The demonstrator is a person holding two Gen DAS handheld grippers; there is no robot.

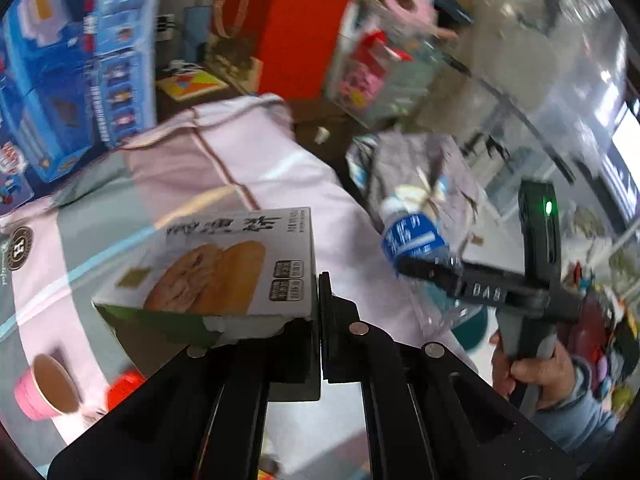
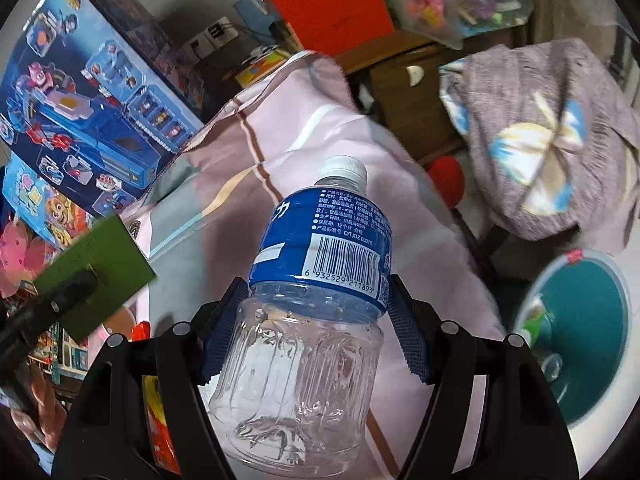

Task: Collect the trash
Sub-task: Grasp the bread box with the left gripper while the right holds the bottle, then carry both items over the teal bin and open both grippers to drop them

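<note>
Bottle (image 2: pixel 316 300) between right gripper (image 2: pixel 316 320) fingers

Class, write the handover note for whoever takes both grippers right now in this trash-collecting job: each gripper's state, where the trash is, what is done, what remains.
Left gripper: shut on the pastry box, held in the air above the pink quilt.
Right gripper: shut on the empty bottle, cap pointing away, also lifted.
Bin: teal-lined, low on the right, already holding some items.
Done: both pieces picked up.
Left: drop both in the bin; then the pink paper cup and a red item beside it probably need collecting.
</note>
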